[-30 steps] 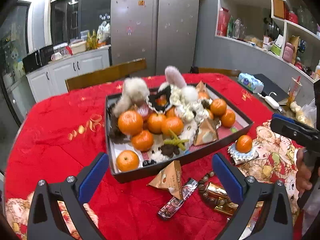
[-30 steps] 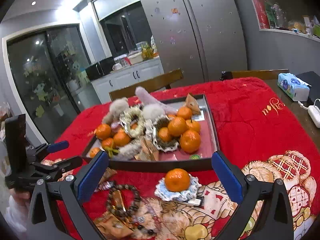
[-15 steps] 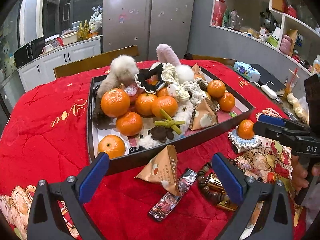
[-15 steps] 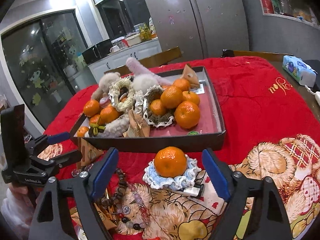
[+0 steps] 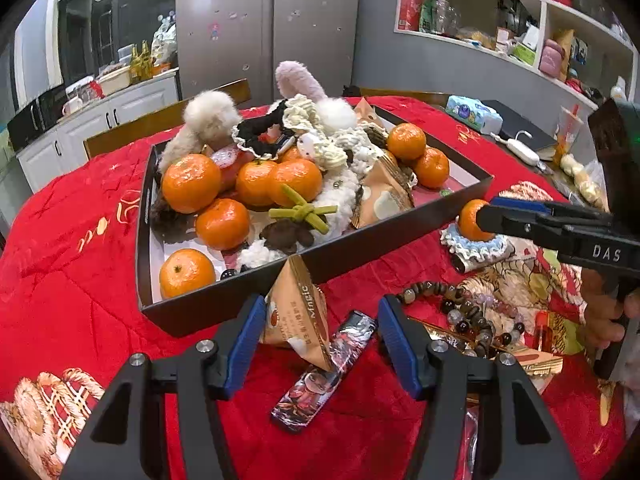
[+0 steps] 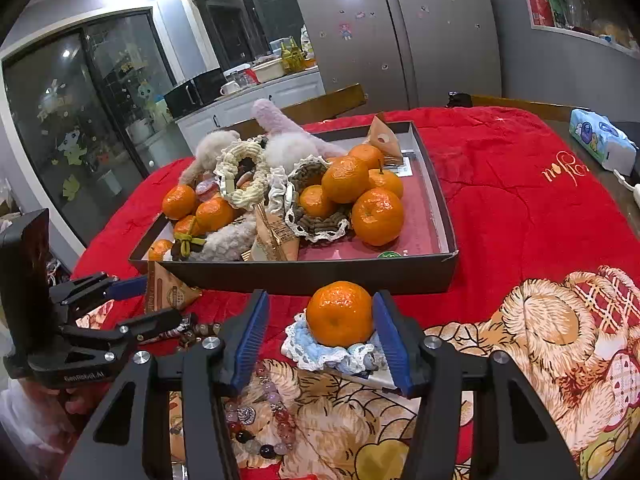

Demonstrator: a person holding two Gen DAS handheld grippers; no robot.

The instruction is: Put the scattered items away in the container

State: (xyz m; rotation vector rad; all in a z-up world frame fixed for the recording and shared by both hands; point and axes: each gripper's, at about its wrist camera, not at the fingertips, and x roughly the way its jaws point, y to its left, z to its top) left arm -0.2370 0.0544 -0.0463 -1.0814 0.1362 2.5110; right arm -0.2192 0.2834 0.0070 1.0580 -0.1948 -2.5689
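Both tools closing: left tool (image 5: pixel 320 320) around packet (image 5: pixel 298 320), right tool (image 6: pixel 318 328) around tangerine (image 6: pixel 340 314).

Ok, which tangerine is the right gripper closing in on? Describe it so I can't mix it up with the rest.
Start at the dark tray on the red tablecloth. Just outside its near wall, one tangerine sits on a blue and white crocheted scrunchie, between the closing jaws of the right gripper. Every other tangerine lies inside the tray.
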